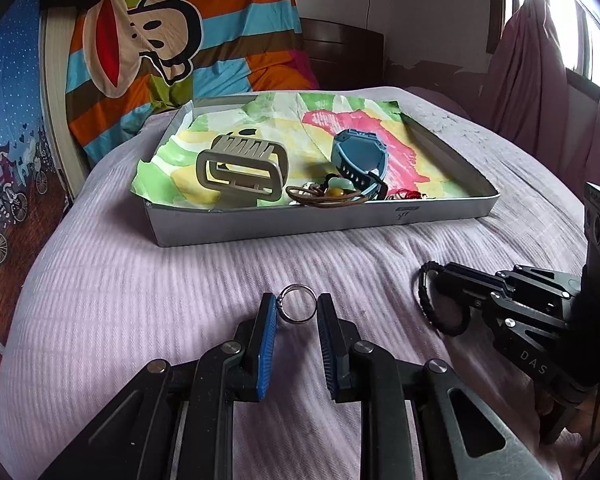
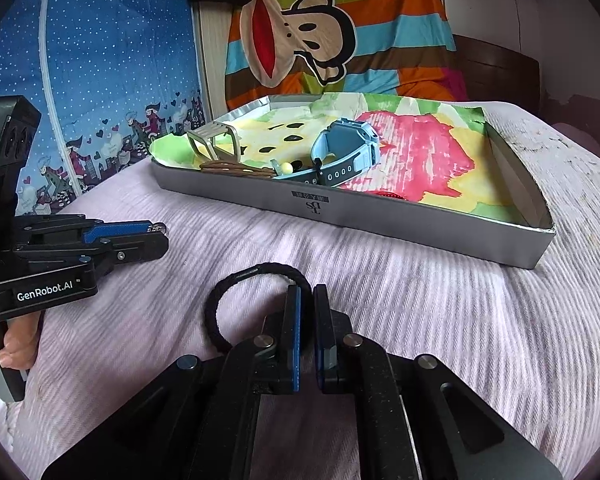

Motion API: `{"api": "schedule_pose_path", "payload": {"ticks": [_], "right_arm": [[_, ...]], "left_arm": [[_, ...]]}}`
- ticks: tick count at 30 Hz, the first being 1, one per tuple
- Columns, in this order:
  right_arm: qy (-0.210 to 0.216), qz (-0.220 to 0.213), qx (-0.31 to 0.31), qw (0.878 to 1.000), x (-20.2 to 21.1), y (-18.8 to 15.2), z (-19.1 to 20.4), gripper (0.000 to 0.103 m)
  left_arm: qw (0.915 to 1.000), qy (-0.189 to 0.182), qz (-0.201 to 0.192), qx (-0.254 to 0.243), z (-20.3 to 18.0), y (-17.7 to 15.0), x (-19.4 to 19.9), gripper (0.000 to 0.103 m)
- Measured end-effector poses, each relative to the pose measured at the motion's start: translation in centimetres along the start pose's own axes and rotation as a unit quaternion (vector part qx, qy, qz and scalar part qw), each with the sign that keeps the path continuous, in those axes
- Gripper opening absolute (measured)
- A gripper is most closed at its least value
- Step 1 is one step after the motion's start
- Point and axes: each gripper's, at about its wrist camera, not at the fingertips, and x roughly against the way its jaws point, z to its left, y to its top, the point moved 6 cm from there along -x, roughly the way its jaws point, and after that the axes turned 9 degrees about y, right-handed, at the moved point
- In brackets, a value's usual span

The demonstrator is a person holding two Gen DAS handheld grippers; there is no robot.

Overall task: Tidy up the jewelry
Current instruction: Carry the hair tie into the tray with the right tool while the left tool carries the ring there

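A thin silver ring (image 1: 297, 303) stands upright on the lilac bedspread between the blue pads of my left gripper (image 1: 298, 307), which touch it on both sides. My right gripper (image 2: 307, 290) is shut on a black hair tie (image 2: 268, 267) whose loop hangs out to its left. In the left wrist view the right gripper (image 1: 436, 280) lies to the right with the hair tie (image 1: 420, 296) at its tip. Behind both sits a grey tray (image 1: 300, 224) lined with colourful paper, holding a grey claw clip (image 1: 240, 172), a blue watch (image 1: 358, 156) and a brown beaded cord (image 1: 328, 196).
The tray (image 2: 380, 216) rests on a bed covered by a lilac blanket (image 1: 140, 280). A striped monkey-print cloth (image 1: 160, 40) hangs behind it, and a pink curtain (image 1: 532, 80) with a window is at the right. A hand (image 2: 16, 344) grips the left gripper's handle.
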Motion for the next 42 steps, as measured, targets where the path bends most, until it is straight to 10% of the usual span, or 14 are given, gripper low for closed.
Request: {"api": "schedule_pose_path", "payload": {"ticks": [22, 42], "right_arm": [[-0.065, -0.111, -0.054, 0.990, 3.7, 7.2, -6.4, 0.005], [-0.107, -0.022, -0.095, 0.989, -2.6, 7.4, -10.8, 0.006]], "left_arm": [[0.9931, -0.010, -0.065, 0.096, -3.0, 8.5, -1.4, 0.020], [0.9962, 0.044, 0.015, 0.075, -4.8, 9.1, -7.3, 0.020]]}}
